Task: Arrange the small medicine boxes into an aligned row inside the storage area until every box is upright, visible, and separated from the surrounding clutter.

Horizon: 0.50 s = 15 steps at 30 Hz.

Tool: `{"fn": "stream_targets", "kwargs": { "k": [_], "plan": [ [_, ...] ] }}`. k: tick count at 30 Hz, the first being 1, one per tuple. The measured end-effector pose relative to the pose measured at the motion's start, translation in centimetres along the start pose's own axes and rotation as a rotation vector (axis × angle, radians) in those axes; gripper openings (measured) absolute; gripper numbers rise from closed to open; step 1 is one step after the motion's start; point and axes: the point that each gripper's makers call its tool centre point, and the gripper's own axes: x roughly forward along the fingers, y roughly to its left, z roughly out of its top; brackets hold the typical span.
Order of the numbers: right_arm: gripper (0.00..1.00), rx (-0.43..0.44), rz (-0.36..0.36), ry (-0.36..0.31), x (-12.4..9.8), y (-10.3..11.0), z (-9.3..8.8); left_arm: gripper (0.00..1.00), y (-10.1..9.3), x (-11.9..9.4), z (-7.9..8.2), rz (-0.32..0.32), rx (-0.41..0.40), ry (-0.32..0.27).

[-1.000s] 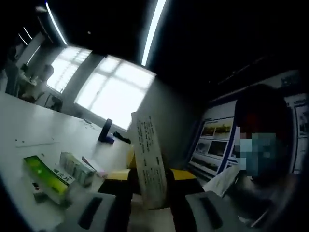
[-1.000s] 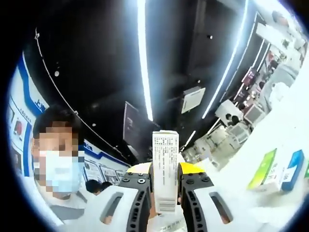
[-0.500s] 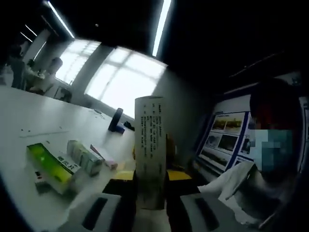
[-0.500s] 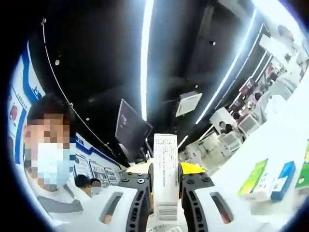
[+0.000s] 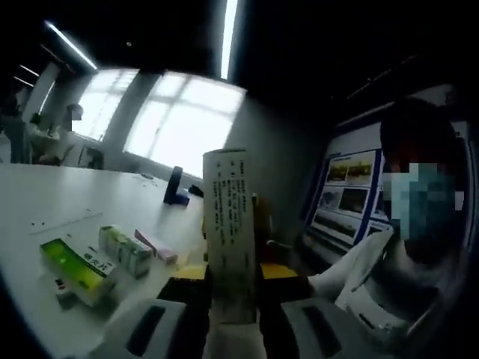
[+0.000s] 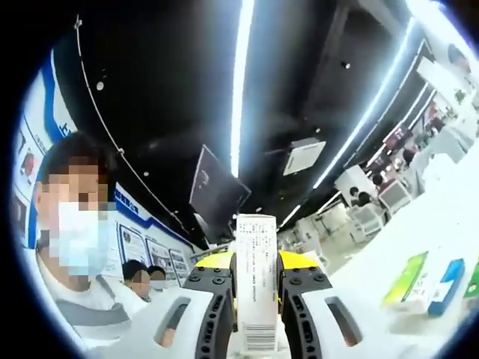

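**Two boxes held aloft, both to be set down upright**

Left gripper (image 5: 230, 318): jaws closed on a white box (image 5: 230, 232), printed face toward the camera, standing roughly upright between the jaws, raised above the worktop (image 5: 67, 206). Right gripper (image 6: 257, 314): jaws clamped on a second white box (image 6: 255, 280), barcode at its lower end, also upright and well clear of the surface.

On the worktop, left gripper view: a green box (image 5: 75, 268) lying flat at near left, a pale box (image 5: 126, 250) just beside it, a thin pink item (image 5: 156, 247) just beyond. Right gripper view: a green box (image 6: 405, 278) and a blue box (image 6: 443, 285) at far right, close together.

The storage area cannot be made out.

Judgement: carrying step. Lower each box vertically onto its short end and line it up with its neighbours. Leave a gap, and release only once the base sits flat. Tall narrow boxes will probably tip if let go while tilted.
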Motion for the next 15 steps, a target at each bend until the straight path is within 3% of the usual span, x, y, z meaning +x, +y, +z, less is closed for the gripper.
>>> {"fn": "stream_targets", "kwargs": {
  "k": [4,8,15],
  "plan": [
    [0.19,0.047,0.025,-0.004,0.6,0.6,-0.2,0.23,-1.1,-0.6,-0.6,0.018,0.017,0.0],
    [0.19,0.042,0.022,0.003,1.2,1.6,-0.6,0.28,-1.0,-2.3,-0.6,0.1,0.136,0.026],
    [0.19,0.046,-0.01,-0.013,1.0,2.0,0.5,0.39,-0.8,-5.2,-0.7,0.178,0.204,0.012]
  ]
}}
